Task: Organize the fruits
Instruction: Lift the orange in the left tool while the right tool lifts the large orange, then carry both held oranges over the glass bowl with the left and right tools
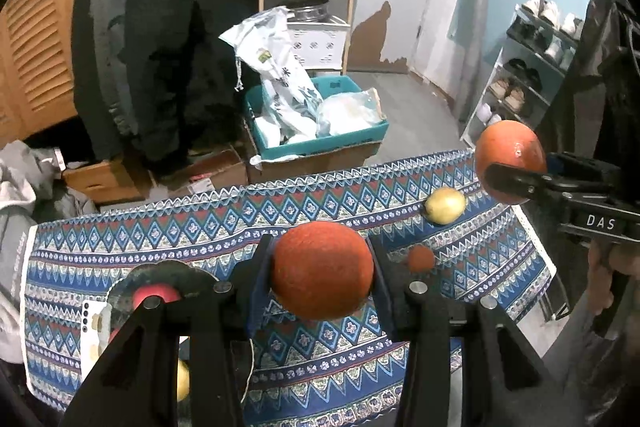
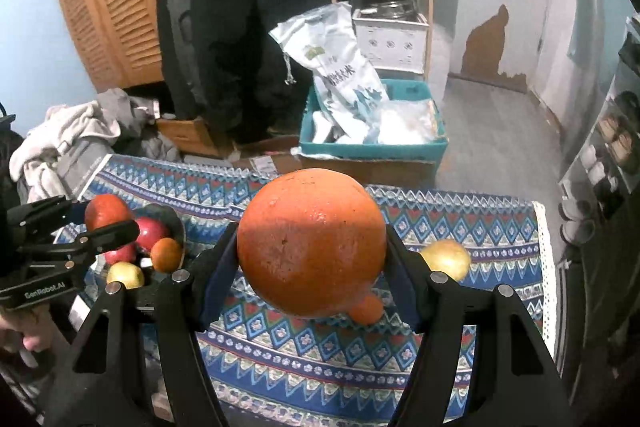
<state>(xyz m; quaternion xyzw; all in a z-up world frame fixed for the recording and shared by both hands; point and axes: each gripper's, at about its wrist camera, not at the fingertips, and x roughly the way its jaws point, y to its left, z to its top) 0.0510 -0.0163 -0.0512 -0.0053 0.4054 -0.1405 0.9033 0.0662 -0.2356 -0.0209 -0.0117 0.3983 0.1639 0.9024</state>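
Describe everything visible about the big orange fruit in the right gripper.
The big orange fruit is round and orange-red, with a smooth, slightly glossy, pitted skin and a few small dark specks. It is whole and unpeeled. The right gripper holds it above the patterned tablecloth, its dark fingers pressing on the left and right sides. Nothing else touches it. From the left camera it shows beyond one finger.

bowl (image 1: 192, 277): mostly hidden | yellow fruit (image 1: 183, 381): half hidden behind left gripper frame
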